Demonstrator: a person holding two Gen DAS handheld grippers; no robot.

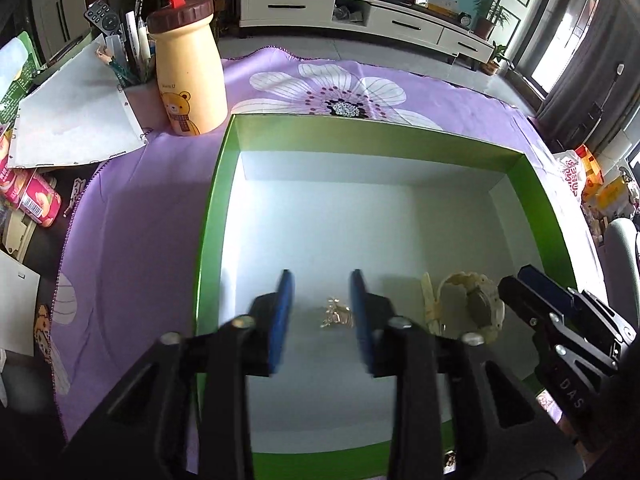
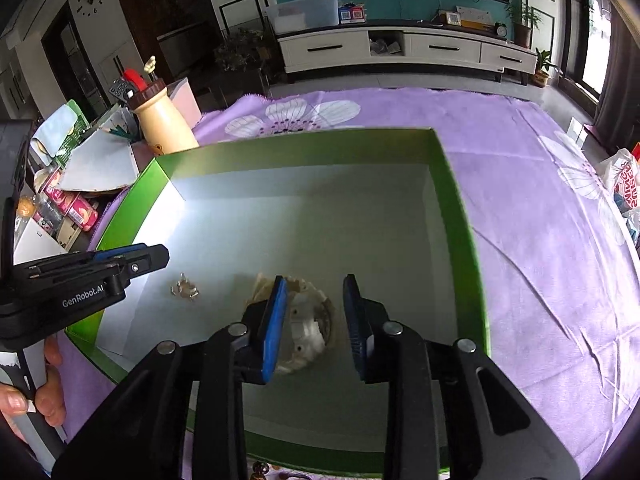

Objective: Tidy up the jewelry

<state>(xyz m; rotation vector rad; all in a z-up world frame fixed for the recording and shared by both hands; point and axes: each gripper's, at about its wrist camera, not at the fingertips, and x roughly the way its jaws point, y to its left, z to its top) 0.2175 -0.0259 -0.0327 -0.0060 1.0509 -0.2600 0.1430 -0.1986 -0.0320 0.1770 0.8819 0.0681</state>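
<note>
Both tongs held apart over green box (image 1: 224,168): left (image 1: 322,312) above gold trinket (image 1: 337,313), right (image 2: 316,320) above cream watch (image 2: 306,328).

Box (image 1: 224,200) sits on cloth (image 1: 140,220) spread over the table. Inside the box, near its front wall: small jewelry piece (image 1: 336,314) to the left, watch (image 1: 470,306) just to its right, apart from it. Bottle (image 1: 188,76) stands on the cloth behind the box's rear-left corner. Pen holder (image 1: 134,76) stands just left of the bottle; paper sheet (image 1: 76,120) lies further left.
</note>
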